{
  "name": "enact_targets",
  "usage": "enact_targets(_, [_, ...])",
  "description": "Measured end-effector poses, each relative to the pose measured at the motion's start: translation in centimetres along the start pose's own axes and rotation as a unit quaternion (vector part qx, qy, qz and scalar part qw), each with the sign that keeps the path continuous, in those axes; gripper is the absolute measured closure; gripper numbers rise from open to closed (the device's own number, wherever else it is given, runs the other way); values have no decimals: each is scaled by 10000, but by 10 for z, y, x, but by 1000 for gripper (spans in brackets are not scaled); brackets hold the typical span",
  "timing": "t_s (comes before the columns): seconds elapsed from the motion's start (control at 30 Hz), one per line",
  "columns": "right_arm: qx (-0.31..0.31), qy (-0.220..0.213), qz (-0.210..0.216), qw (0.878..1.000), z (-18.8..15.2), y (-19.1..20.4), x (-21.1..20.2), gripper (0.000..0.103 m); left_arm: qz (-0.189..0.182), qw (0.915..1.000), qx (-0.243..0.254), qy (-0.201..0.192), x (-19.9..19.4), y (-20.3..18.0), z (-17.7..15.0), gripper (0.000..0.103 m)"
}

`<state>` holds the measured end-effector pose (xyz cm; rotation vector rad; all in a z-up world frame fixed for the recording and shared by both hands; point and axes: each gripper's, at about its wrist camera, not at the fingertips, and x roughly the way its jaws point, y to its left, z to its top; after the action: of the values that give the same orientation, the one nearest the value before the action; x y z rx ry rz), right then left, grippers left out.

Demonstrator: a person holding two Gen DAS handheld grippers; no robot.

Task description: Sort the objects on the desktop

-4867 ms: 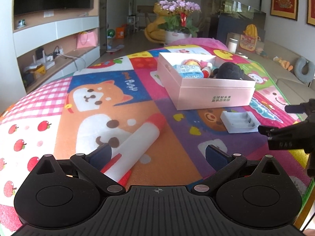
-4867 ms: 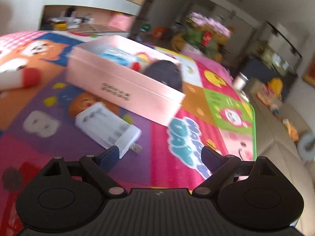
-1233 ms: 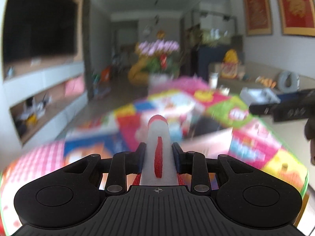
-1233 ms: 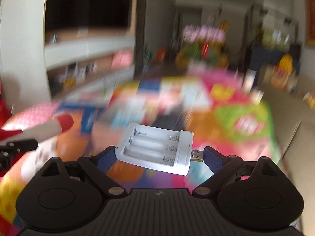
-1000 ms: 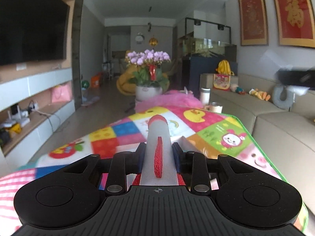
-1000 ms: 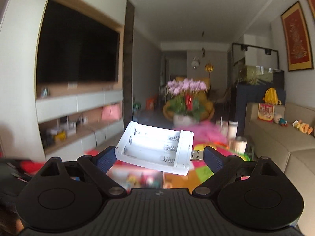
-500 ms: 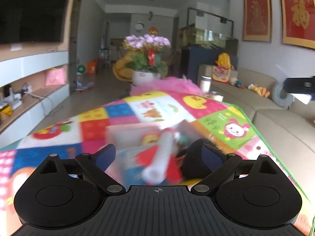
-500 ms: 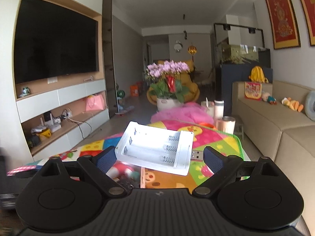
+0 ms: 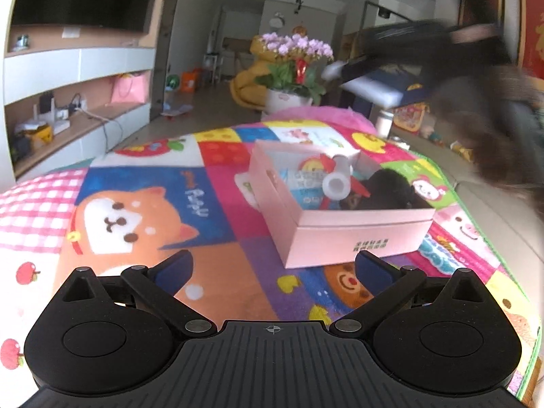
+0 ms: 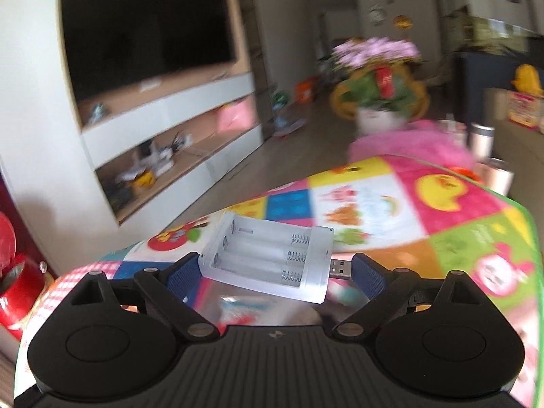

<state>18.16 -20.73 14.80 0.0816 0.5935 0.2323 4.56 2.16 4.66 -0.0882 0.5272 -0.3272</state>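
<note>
A pink open box (image 9: pixel 360 234) sits on the colourful cartoon mat (image 9: pixel 217 176). In it lie a white and red foam rocket (image 9: pixel 336 180), a blue packet and a black soft item (image 9: pixel 391 193). My left gripper (image 9: pixel 273 268) is open and empty, pulled back in front of the box. My right gripper (image 10: pixel 275 270) is shut on a white battery charger (image 10: pixel 268 258) with a USB plug. In the left wrist view the right gripper with the charger (image 9: pixel 370 91) is a blur above and behind the box.
A flower pot (image 9: pixel 292 78) stands beyond the mat's far edge. A TV wall with shelves (image 9: pixel 74 78) is on the left. A sofa (image 9: pixel 503 197) runs along the right of the mat. Two metal cups (image 10: pixel 489 156) stand by the mat's far right corner.
My left gripper has let go of the foam rocket, which now lies in the box, and has drawn back. My right gripper, holding the charger, has swung over toward the box.
</note>
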Motion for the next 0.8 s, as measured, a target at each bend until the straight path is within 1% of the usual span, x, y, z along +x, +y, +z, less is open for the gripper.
enact_targets(0.1, [-178,320,-33,9993,9,19,51,9,21,9999,-90,-105,-9,6,2,0])
enact_targets(0.13, [-206,479,22,9986,8,21,65,8,36,9998,-131,-115,-11,8,2,0])
enact_targets(0.2, [-121,816,27,9966,7,18,89,8,56,9997,-202,-122,-15,15,1,0])
enact_targets(0.23, [9,815,41,9967,6,14,92,8,66,9996,-232,-126,-18,18,0,0])
enact_targets(0.3, [273,763,201,9965,5,4,90,6,100,9994,-299,-113,-20,24,-2,0])
enact_targets(0.33, [395,713,206,9965,4,-2,86,6,109,9993,-351,-93,-19,26,-3,0])
enact_targets(0.4, [436,644,54,9970,1,-10,76,6,103,9989,-462,-42,-18,27,-4,0])
enact_targets(0.43, [347,623,-55,9974,-2,-11,72,7,78,9986,-519,-21,-17,27,-5,0])
enact_targets(0.5, [25,678,-216,9975,-8,-10,69,17,-5,9984,-573,1,-15,24,-7,0])
enact_targets(0.53, [-184,765,-246,9966,-11,-10,67,26,-45,9984,-562,10,-15,22,-8,0])
enact_targets(0.57, [-361,852,-243,9954,-17,-9,66,32,-90,9986,-526,26,-15,19,-9,0])
enact_targets(0.63, [-612,1048,-253,9923,-29,-6,63,35,-143,9989,-451,54,-15,14,-10,0])
enact_targets(0.7, [-841,1190,-339,9887,-42,-3,59,36,-162,9990,-397,76,-16,11,-11,0])
enact_targets(0.77, [-1009,1113,-444,9876,-50,-3,50,36,-153,9992,-361,90,-19,9,-12,0])
enact_targets(0.8, [-1118,1133,-615,9853,-52,-4,47,36,-141,9992,-349,95,-20,9,-12,0])
